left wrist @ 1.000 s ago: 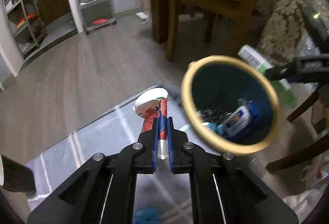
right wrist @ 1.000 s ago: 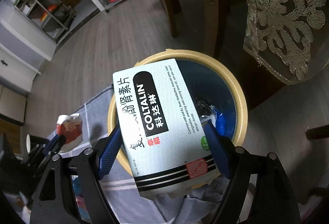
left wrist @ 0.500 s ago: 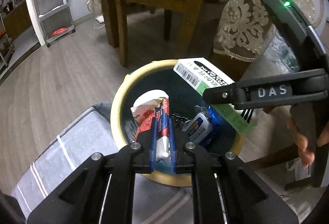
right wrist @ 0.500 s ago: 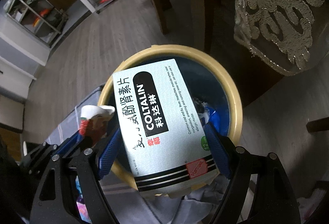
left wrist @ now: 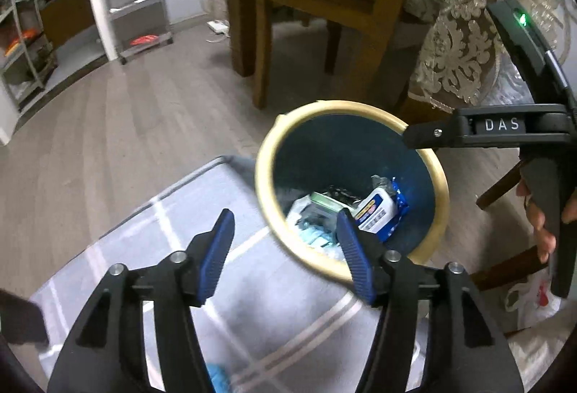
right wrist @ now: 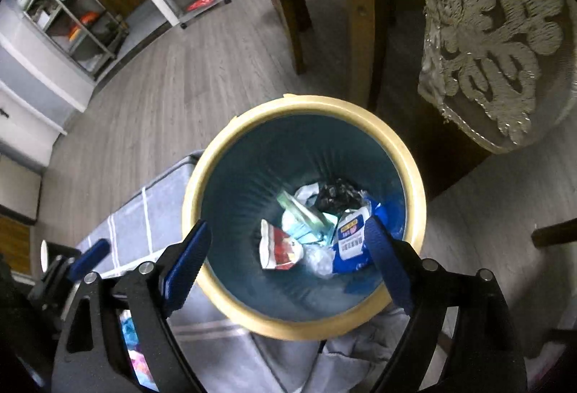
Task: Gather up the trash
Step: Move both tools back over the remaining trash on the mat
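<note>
Both tongs just sprung apart and gripping nothing, left tongs point(left wrist: 285, 248) beside the near rim of the bin point(right wrist: 216, 176), right tongs point(right wrist: 288, 254) above its mouth, crumpled red wrapper point(right wrist: 279, 250) and green-edged box point(right wrist: 301, 211) down on the bin's bottom, wooden chair point(right wrist: 360, 32) beyond the bin.

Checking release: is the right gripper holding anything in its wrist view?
No: the right gripper fingers stand apart and empty above the bin.
</note>
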Action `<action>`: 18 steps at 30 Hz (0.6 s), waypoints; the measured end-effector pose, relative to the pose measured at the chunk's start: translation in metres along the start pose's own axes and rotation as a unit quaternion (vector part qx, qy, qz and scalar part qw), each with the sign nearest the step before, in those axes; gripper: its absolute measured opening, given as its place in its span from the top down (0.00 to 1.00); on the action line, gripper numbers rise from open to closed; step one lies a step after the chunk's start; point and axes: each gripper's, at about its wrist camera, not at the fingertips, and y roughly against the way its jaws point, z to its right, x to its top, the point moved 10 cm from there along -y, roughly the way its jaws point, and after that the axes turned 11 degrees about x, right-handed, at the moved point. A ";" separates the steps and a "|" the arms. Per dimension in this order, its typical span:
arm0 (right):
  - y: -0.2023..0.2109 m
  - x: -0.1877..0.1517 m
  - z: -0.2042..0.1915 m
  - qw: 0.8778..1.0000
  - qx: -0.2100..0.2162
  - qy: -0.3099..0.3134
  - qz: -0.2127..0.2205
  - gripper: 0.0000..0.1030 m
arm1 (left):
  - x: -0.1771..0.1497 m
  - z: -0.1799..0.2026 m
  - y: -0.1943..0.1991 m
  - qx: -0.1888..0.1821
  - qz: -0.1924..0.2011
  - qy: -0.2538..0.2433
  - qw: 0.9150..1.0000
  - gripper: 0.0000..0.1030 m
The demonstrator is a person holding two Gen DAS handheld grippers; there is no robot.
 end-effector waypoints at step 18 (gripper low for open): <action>0.045 -0.090 -0.132 0.994 0.039 0.089 0.041 0.06 | -0.094 -0.136 0.149 0.096 0.022 0.052 0.994 0.06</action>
